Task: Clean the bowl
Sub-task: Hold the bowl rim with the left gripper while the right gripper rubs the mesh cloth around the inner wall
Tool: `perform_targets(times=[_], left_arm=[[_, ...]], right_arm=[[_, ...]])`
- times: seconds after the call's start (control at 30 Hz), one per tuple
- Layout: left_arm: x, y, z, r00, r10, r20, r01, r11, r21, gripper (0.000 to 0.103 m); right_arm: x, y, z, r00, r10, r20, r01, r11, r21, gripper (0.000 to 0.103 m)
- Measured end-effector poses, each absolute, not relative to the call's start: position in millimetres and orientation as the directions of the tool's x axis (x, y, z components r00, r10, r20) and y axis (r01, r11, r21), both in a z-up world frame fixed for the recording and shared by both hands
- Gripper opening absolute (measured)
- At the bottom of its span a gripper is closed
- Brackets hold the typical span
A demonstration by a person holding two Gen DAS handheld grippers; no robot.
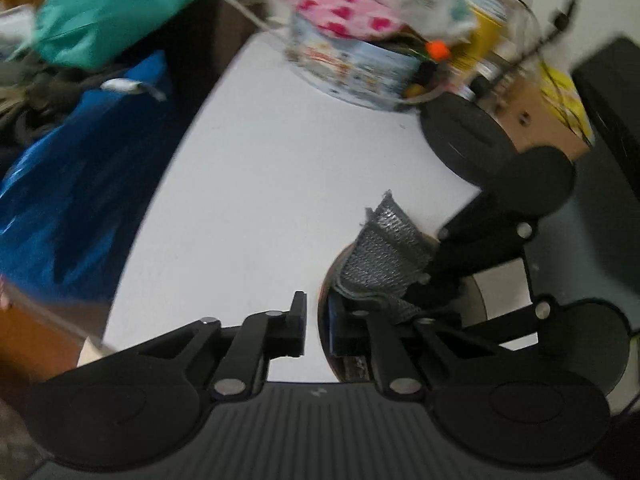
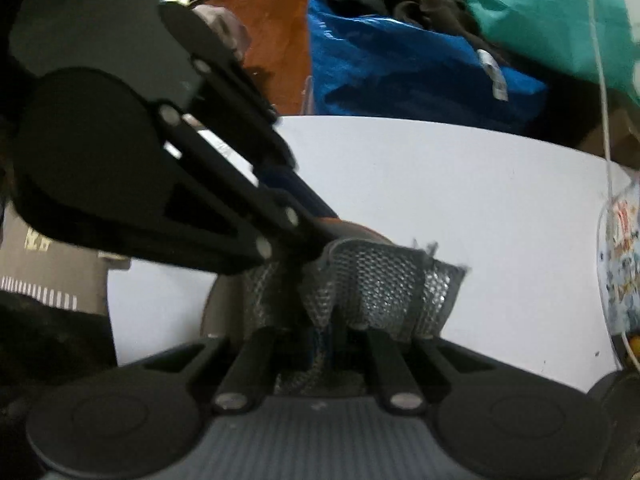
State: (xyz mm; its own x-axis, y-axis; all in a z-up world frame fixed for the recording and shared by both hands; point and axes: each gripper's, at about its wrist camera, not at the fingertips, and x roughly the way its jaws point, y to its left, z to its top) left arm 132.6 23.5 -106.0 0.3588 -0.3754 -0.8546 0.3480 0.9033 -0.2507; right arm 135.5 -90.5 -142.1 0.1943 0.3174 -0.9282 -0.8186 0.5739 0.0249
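Observation:
A brown bowl sits on the white table, mostly covered by the grippers. My left gripper is closed on the bowl's near rim, one finger outside and one inside. My right gripper is shut on a grey mesh scrubbing cloth and presses it into the bowl. In the left wrist view the cloth sticks up from the bowl under the right gripper's fingers. The left gripper's arm crosses the right wrist view from the upper left.
A printed round tin piled with pink patterned cloth and clutter stands at the table's far side. A cardboard box is beside it. A blue bag and teal bag sit beyond the table edge.

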Motion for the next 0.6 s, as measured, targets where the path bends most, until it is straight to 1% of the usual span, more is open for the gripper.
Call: perform_targets(times=[0.17, 0.33, 0.43, 0.47, 0.6], left_arm=[[95.8, 37.0, -105.3, 0.352, -0.377, -0.857, 0.118, 0.926, -0.359, 0.011], [77.7, 37.4, -111.8, 0.357, -0.393, -0.847, -0.026, 0.903, -0.43, 0.013], [76.0, 38.2, -117.7, 0.364, -0.39, -0.846, -0.098, 0.887, -0.451, 0.015], [75.2, 37.3, -119.2, 0.37, -0.385, -0.845, -0.106, 0.887, -0.45, 0.015], [75.0, 25.1, -116.9, 0.401, -0.349, -0.847, -0.004, 0.924, -0.383, 0.015]], right_arm=[[133.2, -101.8, -138.8, 0.211, 0.334, -0.919, -0.804, 0.593, 0.031, 0.006], [131.7, -108.4, -130.9, 0.263, 0.341, -0.902, -0.796, 0.605, -0.003, 0.006], [129.2, -110.9, -126.7, 0.286, 0.331, -0.899, -0.799, 0.601, -0.033, 0.006], [128.6, -111.4, -126.0, 0.291, 0.329, -0.898, -0.801, 0.597, -0.041, 0.006], [123.7, -110.3, -124.5, 0.309, 0.322, -0.895, -0.827, 0.556, -0.086, 0.006]])
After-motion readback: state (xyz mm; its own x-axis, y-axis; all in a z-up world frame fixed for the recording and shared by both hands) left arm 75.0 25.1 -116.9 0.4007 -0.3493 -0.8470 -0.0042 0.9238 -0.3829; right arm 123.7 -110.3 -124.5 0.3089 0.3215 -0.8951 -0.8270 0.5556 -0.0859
